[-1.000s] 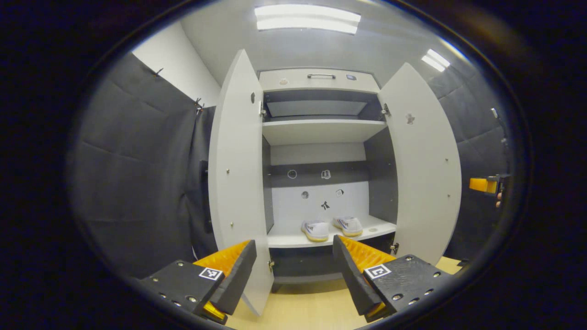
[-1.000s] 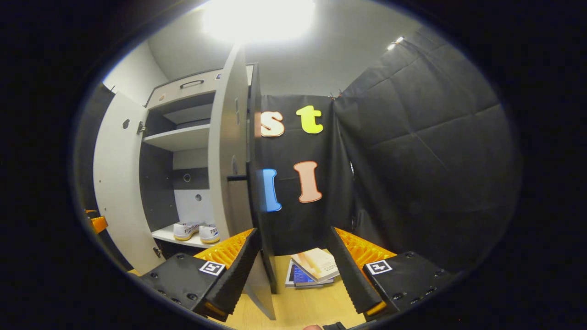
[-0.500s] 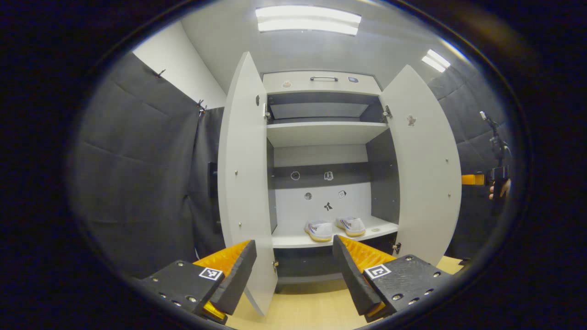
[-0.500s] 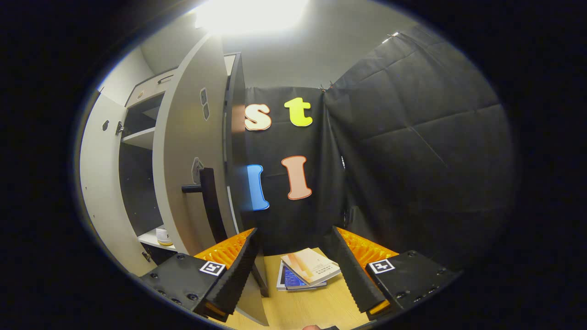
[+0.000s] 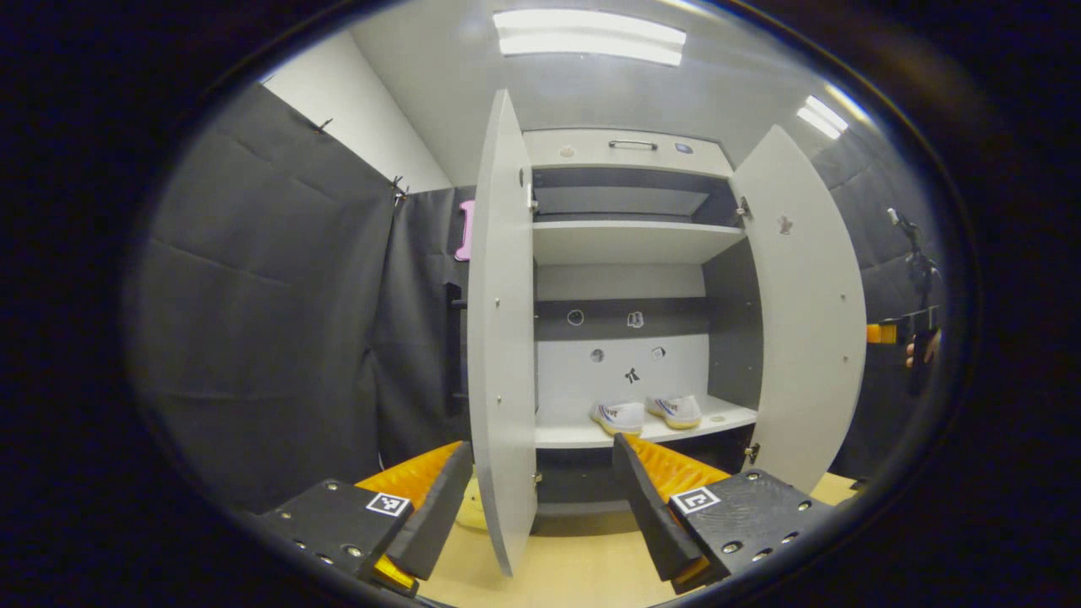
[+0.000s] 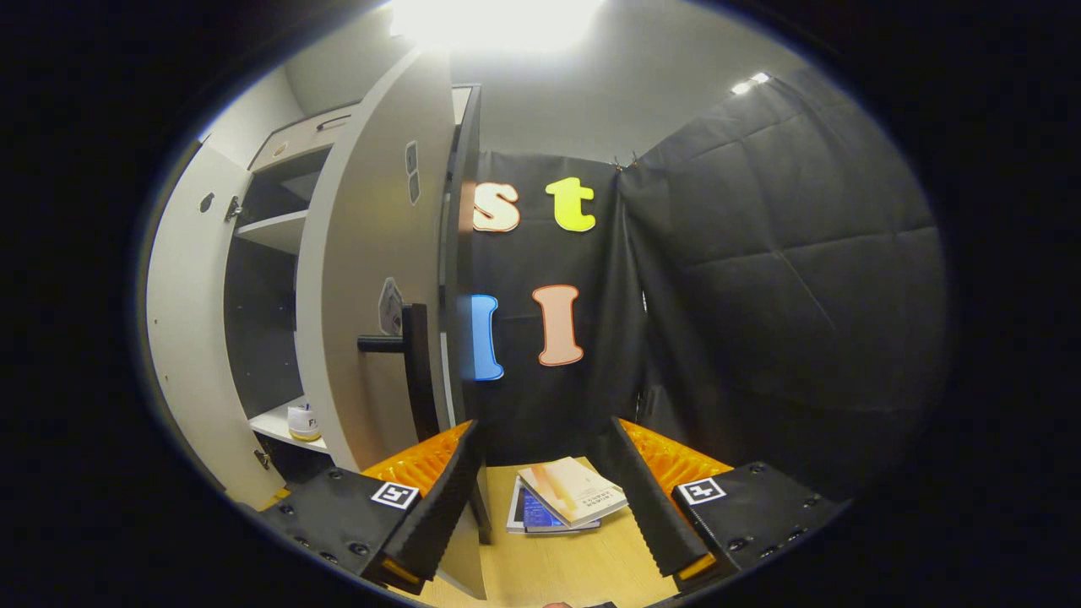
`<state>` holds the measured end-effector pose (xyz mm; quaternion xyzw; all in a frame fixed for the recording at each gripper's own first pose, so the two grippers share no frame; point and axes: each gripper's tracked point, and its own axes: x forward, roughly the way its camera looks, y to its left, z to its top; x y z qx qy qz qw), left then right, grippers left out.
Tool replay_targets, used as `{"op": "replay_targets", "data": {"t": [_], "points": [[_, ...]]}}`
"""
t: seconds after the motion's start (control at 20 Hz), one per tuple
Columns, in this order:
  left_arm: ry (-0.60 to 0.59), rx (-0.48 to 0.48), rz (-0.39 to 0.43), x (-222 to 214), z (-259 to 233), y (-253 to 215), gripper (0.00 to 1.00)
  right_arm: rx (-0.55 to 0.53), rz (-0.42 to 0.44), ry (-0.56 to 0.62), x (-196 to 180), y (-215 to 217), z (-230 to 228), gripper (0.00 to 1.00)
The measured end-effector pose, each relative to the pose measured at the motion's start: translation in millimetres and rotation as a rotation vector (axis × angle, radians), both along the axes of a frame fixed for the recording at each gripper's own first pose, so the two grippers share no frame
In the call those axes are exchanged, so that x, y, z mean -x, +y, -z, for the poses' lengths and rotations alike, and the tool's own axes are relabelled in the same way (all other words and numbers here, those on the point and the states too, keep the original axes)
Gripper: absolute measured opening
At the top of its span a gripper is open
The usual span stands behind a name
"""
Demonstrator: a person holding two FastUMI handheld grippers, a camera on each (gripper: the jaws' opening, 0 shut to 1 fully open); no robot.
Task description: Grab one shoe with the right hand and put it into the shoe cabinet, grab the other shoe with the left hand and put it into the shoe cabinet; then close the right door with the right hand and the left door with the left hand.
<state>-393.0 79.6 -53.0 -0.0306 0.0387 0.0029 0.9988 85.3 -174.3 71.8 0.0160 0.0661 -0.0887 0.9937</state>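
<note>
I see two shoes on the cabinet's lower shelf [image 5: 583,435].
Left shoe [image 5: 621,416] and right shoe [image 5: 676,409] sit side by side, near each other. Upper shelf [image 5: 629,242] looks bare. On the wood floor [image 6: 557,566] I see stacked books [image 6: 564,500].

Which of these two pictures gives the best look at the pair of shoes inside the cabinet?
The left gripper view: both shoes sit side by side on the lower shelf, seen between the open doors. In the right gripper view the right door hides most of them, leaving a bit of one shoe.
</note>
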Motion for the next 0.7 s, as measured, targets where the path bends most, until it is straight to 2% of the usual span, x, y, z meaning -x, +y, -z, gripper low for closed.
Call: {"op": "replay_targets", "data": {"t": [0.7], "points": [[0.009,0.024,-0.062,6.2,7.2,11.4,0.96,-0.031,-0.107,0.002,-5.4,80.5,-0.2,0.95]]}}
